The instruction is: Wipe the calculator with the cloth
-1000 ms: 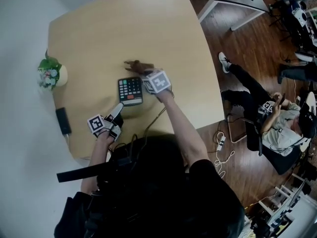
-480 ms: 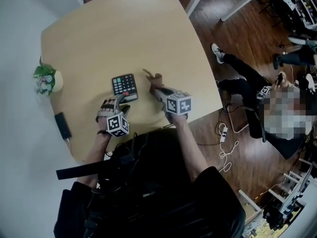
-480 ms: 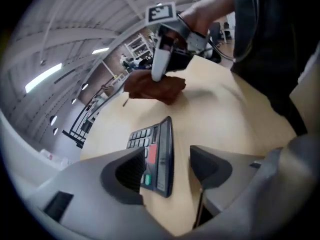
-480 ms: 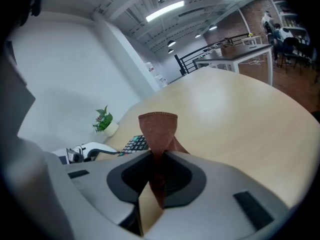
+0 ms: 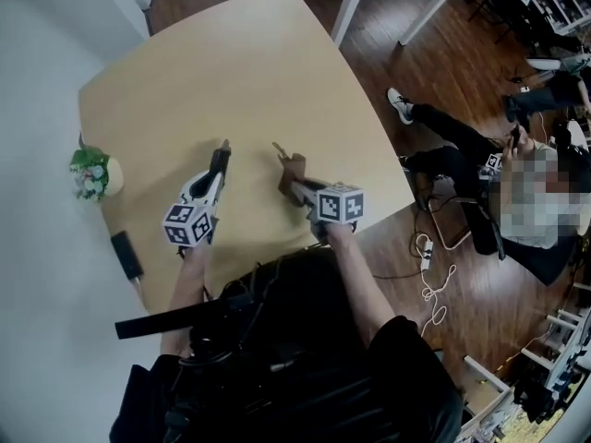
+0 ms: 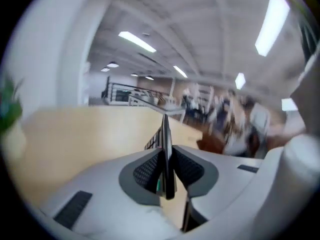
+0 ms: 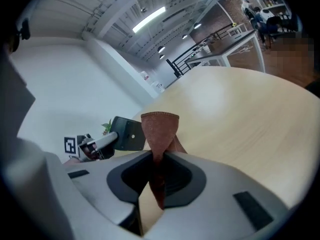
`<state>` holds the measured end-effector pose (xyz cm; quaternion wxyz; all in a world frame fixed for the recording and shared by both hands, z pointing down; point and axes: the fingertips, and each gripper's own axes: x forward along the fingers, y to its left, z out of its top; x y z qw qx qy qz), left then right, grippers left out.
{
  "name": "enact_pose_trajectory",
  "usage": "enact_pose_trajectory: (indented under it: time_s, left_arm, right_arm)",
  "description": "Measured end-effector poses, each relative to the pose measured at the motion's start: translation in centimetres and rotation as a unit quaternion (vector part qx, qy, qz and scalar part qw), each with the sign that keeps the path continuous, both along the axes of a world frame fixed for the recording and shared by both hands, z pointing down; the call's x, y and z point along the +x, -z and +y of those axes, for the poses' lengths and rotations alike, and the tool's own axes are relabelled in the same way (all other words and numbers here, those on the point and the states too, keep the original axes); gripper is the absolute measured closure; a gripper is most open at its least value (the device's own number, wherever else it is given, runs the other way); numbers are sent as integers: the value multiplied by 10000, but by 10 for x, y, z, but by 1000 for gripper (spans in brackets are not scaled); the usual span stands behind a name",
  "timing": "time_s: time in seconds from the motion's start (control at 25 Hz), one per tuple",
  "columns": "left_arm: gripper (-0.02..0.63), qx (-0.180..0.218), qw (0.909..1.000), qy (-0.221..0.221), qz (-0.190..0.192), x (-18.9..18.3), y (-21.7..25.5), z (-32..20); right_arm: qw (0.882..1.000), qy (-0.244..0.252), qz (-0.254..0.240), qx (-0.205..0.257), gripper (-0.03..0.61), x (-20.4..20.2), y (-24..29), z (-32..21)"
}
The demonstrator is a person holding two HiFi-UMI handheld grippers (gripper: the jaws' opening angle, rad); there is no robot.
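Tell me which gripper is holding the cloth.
The right gripper: the brown cloth is pinched between its jaws and sticks up. The left gripper has just closed its jaws on the black calculator, held edge-on.

Surface: pale wooden surface [image 5: 240,72], rounded corners.
Left edge: small green potted plant [image 5: 90,173]; flat black rectangular device [image 5: 126,254] nearby, apart.

Head view looks steeply down on the table [image 5: 231,72]; both gripper views skim across it.
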<state>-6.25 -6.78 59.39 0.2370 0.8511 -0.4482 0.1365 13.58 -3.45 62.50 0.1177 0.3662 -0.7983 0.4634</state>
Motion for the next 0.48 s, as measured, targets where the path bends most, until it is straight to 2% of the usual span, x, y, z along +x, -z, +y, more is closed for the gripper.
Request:
enact_pose_trajectory:
  time_s: [0.04, 0.08, 0.12, 0.16, 0.2, 0.24, 0.32, 0.36, 0.4, 0.48]
  left_arm:
    - [542, -241, 9881, 522, 1429, -15, 16, -8]
    - [548, -436, 9564, 934, 2733, -30, 28, -11]
    - [543, -556, 9166, 1197, 3775, -42, 36, -9]
    - [546, -576, 8822, 1294, 4490, -49, 43, -5]
    - [546, -514, 8608, 1272, 4901, -52, 50, 0]
    - [546, -418, 8508, 1183, 5102, -52, 59, 5]
    - [545, -234, 8439, 916, 5281, -45, 75, 15]
    - [545, -157, 8397, 784, 5372, -39, 84, 20]
    - [545, -83, 8333, 672, 5486, -33, 92, 24]
    - [543, 63, 8144, 562, 5776, -25, 108, 32]
  right_arm:
    - [10000, 54, -60, -52, 522, -6, 2, 0]
    - [9997, 144, -161, -86, 522, -15, 7, -1]
    - [9990, 265, -349, -80, 522, -27, 19, -2]
    - [9971, 410, -636, -22, 522, -42, 39, -4]
    - [9934, 566, -994, 83, 522, -59, 64, -7]
    - [9876, 730, -1375, 217, 522, -77, 93, -10]
    - [9724, 1090, -2006, 479, 522, -113, 145, -14]
    - [9663, 1280, -2157, 582, 522, -130, 163, -15]
    - [9631, 1461, -2159, 667, 522, -145, 172, -15]
    - [9647, 1720, -1821, 811, 522, -165, 174, -15]
